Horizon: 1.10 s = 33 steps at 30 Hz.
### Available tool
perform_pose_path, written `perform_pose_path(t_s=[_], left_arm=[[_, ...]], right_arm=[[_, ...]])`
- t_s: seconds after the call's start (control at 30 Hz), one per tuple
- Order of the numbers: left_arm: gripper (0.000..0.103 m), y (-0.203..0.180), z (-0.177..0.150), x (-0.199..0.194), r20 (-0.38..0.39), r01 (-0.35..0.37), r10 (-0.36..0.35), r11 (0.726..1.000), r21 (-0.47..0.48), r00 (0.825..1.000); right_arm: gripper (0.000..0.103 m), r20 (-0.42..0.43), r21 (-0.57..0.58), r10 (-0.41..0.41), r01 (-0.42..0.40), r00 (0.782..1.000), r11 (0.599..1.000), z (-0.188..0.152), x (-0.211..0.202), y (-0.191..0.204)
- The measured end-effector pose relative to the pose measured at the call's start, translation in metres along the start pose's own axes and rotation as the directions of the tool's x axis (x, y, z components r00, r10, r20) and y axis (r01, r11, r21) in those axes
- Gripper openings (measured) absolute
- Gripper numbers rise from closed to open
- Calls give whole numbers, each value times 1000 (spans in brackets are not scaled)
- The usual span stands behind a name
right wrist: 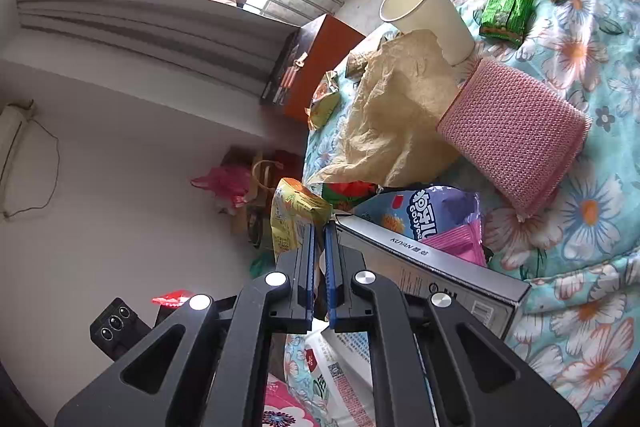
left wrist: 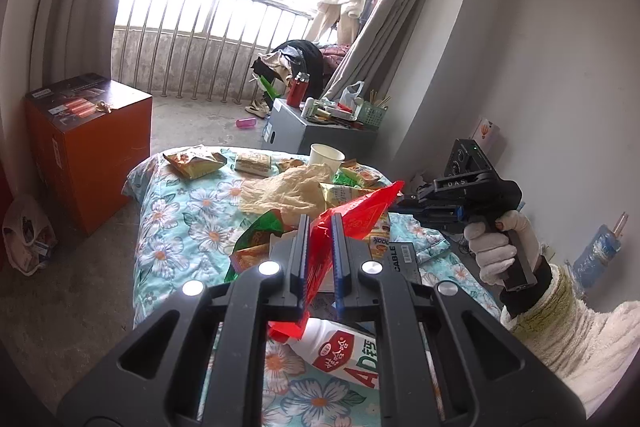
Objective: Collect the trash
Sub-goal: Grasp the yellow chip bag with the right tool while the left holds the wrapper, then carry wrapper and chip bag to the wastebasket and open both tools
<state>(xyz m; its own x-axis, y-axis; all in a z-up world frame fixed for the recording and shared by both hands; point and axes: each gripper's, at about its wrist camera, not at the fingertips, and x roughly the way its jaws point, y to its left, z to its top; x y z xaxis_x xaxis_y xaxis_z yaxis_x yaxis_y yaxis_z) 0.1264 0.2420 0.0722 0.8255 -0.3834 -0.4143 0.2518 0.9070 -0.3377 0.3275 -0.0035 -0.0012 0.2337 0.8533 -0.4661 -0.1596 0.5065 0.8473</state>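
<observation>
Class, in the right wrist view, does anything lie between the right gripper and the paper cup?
Yes. A yellow snack packet sits at the right gripper's fingertips, and beyond it a crumpled beige plastic bag covers the bed up to the paper cup's base.

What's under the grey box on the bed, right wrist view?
The grey box lies on the floral bedding, its far end tucked under a blue snack bag and pink wrapper. Anything beneath it is hidden.

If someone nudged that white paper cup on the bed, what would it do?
The paper cup looks empty and light, so it would probably tip easily. It stands on a soft floral quilt, poor footing. Its round wall would likely let it roll, and squeezing might crush it.
</observation>
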Motion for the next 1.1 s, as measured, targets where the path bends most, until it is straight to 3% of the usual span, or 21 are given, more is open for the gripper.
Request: perform_pose_path(t_s=[0.23, 0.33, 0.4, 0.5, 0.6, 0.73, 0.87, 0.93, 1.03, 1.1], left_arm=[[8, -46, 22, 7, 20, 67, -68, 997, 42, 997], [8, -76, 32, 24, -13, 114, -114, 991, 75, 993], [8, -98, 37, 44, -56, 152, -148, 984, 90, 987], [8, -134, 41, 83, -142, 220, -205, 971, 97, 968], [8, -179, 39, 136, -254, 284, -253, 954, 94, 934], [8, -263, 21, 213, -399, 374, -296, 918, 132, 868], [8, -356, -18, 290, -538, 451, -298, 875, 175, 788], [8, -397, -42, 323, -590, 476, -287, 858, 191, 754], [8, -455, -88, 369, -661, 514, -260, 830, 220, 703], [8, -486, -117, 395, -700, 535, -252, 817, 217, 668]], right_arm=[[5, 178, -11, -2, 4, 984, 1000, -38, -98, -10], [5, 287, 17, -50, 47, 957, 999, -60, -161, -29], [5, 370, 49, -95, 82, 924, 995, -78, -202, -43], [5, 486, 111, -166, 128, 858, 985, -106, -264, -67], [5, 580, 193, -261, 181, 772, 964, -134, -321, -94], [5, 655, 348, -428, 253, 623, 903, -176, -382, -135], [5, 634, 525, -617, 326, 467, 786, -207, -416, -180], [5, 605, 602, -678, 317, 418, 733, -220, -430, -208], [5, 547, 697, -755, 303, 361, 650, -233, -442, -247], [5, 507, 745, -793, 290, 339, 601, -239, -446, -272]])
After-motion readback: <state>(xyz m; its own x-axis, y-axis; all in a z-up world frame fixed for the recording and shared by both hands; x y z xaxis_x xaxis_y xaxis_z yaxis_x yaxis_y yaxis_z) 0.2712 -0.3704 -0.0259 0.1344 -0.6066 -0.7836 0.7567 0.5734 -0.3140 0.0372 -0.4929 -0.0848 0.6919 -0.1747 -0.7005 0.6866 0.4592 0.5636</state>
